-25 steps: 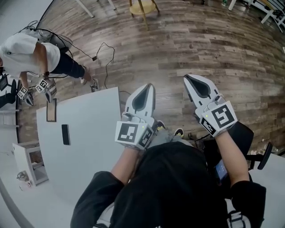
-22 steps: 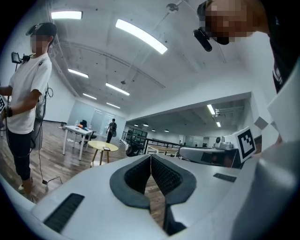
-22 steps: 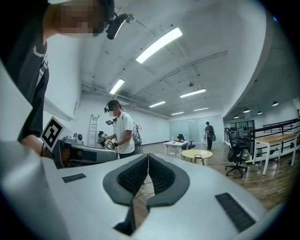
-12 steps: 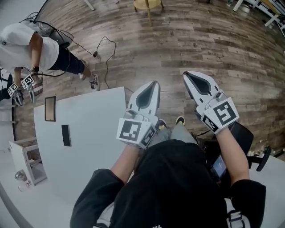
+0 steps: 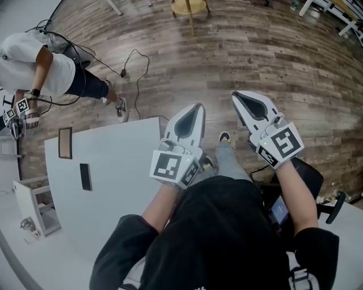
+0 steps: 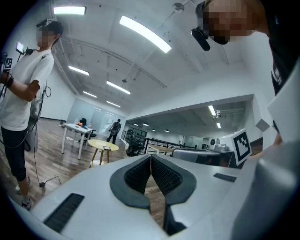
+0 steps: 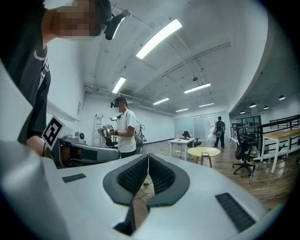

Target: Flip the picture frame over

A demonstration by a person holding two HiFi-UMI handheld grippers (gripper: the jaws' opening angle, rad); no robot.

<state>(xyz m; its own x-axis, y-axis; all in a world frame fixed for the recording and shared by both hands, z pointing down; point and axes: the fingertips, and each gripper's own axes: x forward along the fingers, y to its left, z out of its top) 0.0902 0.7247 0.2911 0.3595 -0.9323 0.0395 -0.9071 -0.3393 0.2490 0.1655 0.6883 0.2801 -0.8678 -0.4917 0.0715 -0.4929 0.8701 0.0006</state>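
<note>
A small wooden picture frame (image 5: 65, 143) lies flat near the far left edge of the white table (image 5: 119, 164). My left gripper (image 5: 197, 106) is held level just past the table's right corner. Its jaws are shut with nothing between them, as the left gripper view (image 6: 151, 157) shows. My right gripper (image 5: 236, 95) hovers over the wooden floor further right. It is also shut and empty in the right gripper view (image 7: 148, 156). Both grippers are far from the frame.
A black slab (image 5: 85, 177) lies beside the frame, and a white box (image 5: 37, 207) stands at the table's left. Another person (image 5: 39, 62) holding grippers stands beyond the table's left end. A cable (image 5: 136, 73) trails on the floor by a yellow stool (image 5: 189, 7).
The other person has drawn their grippers away from the picture frame and stepped left. The table has slid slightly right in the head view. Both my grippers stay shut.
</note>
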